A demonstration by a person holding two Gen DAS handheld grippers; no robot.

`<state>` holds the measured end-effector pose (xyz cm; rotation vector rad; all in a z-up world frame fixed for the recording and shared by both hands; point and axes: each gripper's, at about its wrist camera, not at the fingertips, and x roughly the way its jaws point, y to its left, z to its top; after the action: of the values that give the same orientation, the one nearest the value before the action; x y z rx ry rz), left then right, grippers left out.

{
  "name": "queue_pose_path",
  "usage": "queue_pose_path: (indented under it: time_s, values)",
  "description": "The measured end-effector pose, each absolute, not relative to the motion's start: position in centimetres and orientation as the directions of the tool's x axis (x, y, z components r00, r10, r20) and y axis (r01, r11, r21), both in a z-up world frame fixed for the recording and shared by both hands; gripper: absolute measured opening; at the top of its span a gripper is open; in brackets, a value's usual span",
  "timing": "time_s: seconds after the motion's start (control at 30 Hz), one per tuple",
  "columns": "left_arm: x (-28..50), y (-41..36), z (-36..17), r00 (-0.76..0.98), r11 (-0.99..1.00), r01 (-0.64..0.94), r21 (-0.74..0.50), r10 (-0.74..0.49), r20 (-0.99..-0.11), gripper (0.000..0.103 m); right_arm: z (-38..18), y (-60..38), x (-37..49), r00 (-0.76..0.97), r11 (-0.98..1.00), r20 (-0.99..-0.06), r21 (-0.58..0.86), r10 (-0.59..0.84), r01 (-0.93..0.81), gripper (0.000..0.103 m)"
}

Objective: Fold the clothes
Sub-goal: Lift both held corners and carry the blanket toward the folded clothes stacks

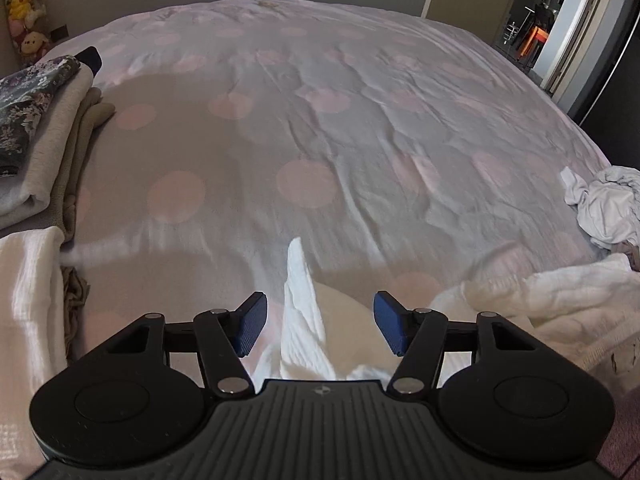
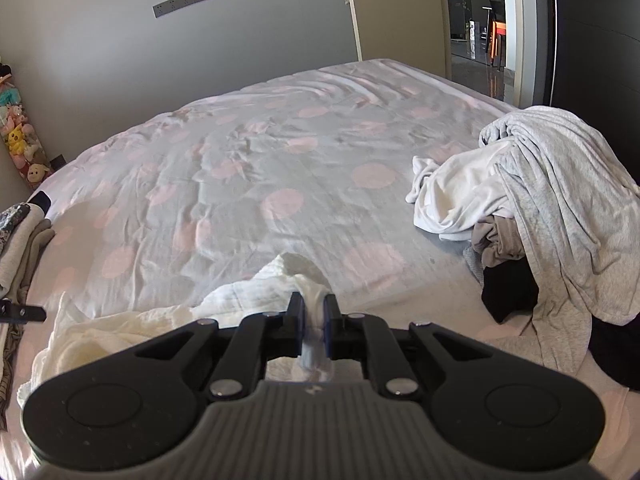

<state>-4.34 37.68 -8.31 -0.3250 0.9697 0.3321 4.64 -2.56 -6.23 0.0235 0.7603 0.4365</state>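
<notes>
A white crinkled garment (image 2: 120, 332) lies at the near edge of the bed. My right gripper (image 2: 313, 312) is shut on a bunched fold of it, which sticks out between the blue pads. In the left wrist view the same garment (image 1: 304, 320) rises as a pointed ridge between the fingers of my left gripper (image 1: 320, 326), which is open; the pads stand apart from the cloth on both sides. More of the garment (image 1: 540, 312) spreads to the right.
The bed (image 2: 280, 168) has a grey cover with pink dots. A stack of folded clothes (image 1: 36, 152) lies at the left. A heap of unfolded clothes (image 2: 540, 200) sits at the right edge. An open doorway (image 2: 476, 20) is beyond.
</notes>
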Motion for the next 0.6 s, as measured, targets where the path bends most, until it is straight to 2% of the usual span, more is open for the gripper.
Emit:
queue_pose_path:
  time_s: [0.07, 0.13, 0.2, 0.23, 0.27, 0.4, 0.6]
  values:
    - [-3.1, 38.4, -9.3, 0.502, 0.894, -0.431, -0.125, 0.123, -0.856, 0.045, -6.5, -2.7, 5.1, 0.636, 0.914, -0.67, 0.172, 0.381, -0.367, 0.011]
    - [-2.4, 39.1, -10.2, 0.482, 0.883, -0.449, -0.135, 0.113, -0.869, 0.028, -6.8, -2.7, 5.6, 0.633, 0.917, -0.678, 0.169, 0.374, -0.361, 0.011]
    - [-2.2, 39.5, -10.9, 0.474, 0.873, -0.465, -0.147, 0.105, -0.874, 0.019, -7.1, -2.7, 5.9, 0.631, 0.92, -0.682, 0.167, 0.368, -0.355, 0.011]
    - [-2.3, 39.6, -11.0, 0.474, 0.871, -0.467, -0.151, 0.102, -0.875, 0.008, -7.1, -2.7, 6.1, 0.631, 0.921, -0.684, 0.167, 0.366, -0.353, 0.011]
    - [-2.4, 39.6, -11.0, 0.477, 0.871, -0.468, -0.15, 0.106, -0.873, 0.004, -7.2, -2.7, 6.2, 0.631, 0.921, -0.685, 0.167, 0.364, -0.351, 0.011]
    - [-3.5, 39.9, -9.4, 0.501, 0.866, -0.483, -0.125, 0.156, -0.851, 0.001, -6.4, -3.3, 6.4, 0.658, 0.928, -0.665, 0.164, 0.355, -0.335, 0.011]
    - [-7.5, 42.0, -4.0, 0.547, 0.823, -0.56, -0.092, 0.284, -0.787, 0.001, -4.0, -5.0, 6.5, 0.724, 0.941, -0.605, 0.156, 0.332, -0.301, 0.01]
